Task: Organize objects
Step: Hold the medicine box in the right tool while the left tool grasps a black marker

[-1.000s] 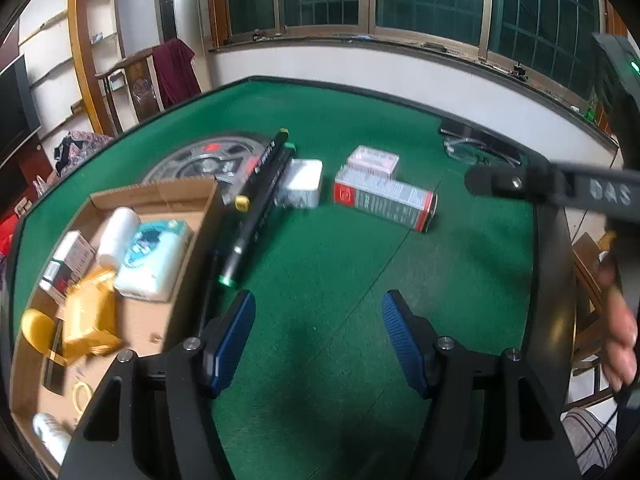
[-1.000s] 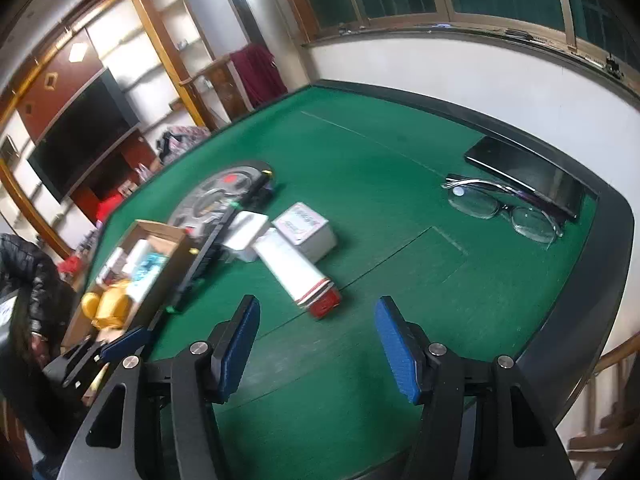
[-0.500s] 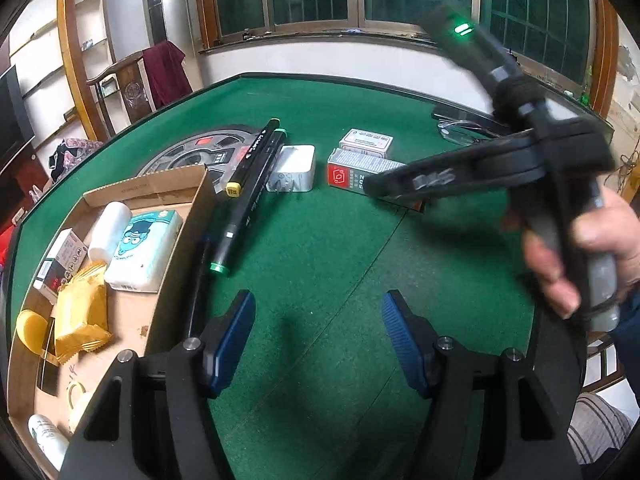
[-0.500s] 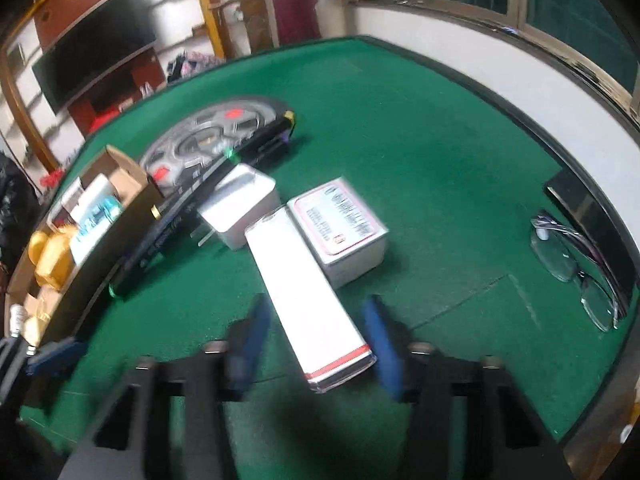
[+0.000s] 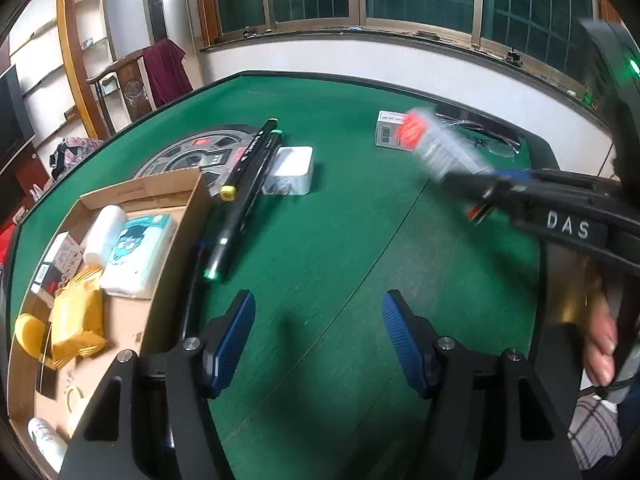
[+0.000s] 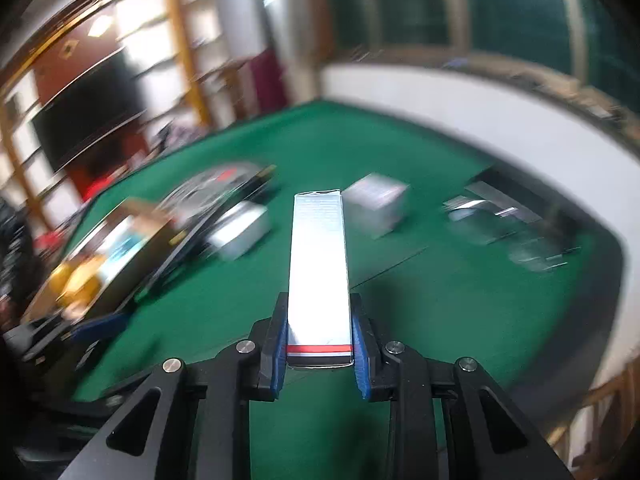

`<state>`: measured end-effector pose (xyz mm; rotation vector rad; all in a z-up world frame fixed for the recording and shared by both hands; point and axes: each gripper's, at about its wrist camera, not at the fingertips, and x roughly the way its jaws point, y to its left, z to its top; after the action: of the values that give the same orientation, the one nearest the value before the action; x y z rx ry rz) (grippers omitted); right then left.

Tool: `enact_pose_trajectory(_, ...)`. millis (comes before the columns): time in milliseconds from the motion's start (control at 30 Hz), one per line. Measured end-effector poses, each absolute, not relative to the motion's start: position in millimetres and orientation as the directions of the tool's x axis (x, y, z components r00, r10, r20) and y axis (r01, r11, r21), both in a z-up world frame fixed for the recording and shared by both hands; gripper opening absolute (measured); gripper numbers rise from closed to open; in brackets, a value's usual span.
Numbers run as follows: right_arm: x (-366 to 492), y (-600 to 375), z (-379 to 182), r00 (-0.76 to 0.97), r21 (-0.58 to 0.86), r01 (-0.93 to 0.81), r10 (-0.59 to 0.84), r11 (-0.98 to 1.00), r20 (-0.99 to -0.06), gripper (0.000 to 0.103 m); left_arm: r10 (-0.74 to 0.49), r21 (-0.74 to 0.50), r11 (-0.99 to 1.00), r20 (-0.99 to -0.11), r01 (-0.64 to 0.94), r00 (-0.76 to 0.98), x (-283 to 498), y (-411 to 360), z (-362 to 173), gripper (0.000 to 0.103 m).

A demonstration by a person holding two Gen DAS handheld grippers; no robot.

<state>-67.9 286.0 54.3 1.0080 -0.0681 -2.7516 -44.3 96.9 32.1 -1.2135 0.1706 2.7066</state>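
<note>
My right gripper (image 6: 319, 344) is shut on a long white box with a red end stripe (image 6: 319, 264), held lifted above the green table; it also shows blurred in the left wrist view (image 5: 444, 148). My left gripper (image 5: 316, 340) is open and empty, low over the table next to a cardboard box (image 5: 176, 232) full of small items. Black marker pens (image 5: 244, 184), a white charger block (image 5: 290, 170) and a small white carton (image 5: 390, 134) lie on the table beyond it.
A grey round mat (image 5: 192, 156) lies behind the cardboard box. Glasses (image 5: 496, 144) and a dark flat device (image 6: 492, 200) lie near the far right table edge. Bare green felt (image 5: 340, 248) spreads between the grippers.
My right gripper closed on the long white box and lifted it off the table. The left gripper stayed about where it was.
</note>
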Motion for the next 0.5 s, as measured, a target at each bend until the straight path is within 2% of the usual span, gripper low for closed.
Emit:
enact_pose_trajectory(100,-81.1,302.7,52.7,-0.762,0.145,0.127,-0.19,-0.981,-0.619,0.029,0.111,0.029,-0.979,-0.754,-0.201,-0.648,-56.5,103.7,38.4,0.066)
enact_pose_trajectory(267,-108.9,333.7,45.5,-0.728,0.344,0.089,-0.296,-0.935,-0.618,0.029,0.107,0.038,-0.978,-0.758,-0.207,-0.644,-89.8,116.3,54.0,0.067)
enact_pose_trajectory(500,-94.9,347.3,50.2,-0.784,0.409,0.05,-0.289,-0.911,-0.55,0.029,0.111,0.05,-0.973,-0.756,-0.226,-0.645,-141.9,147.8,66.5,0.076)
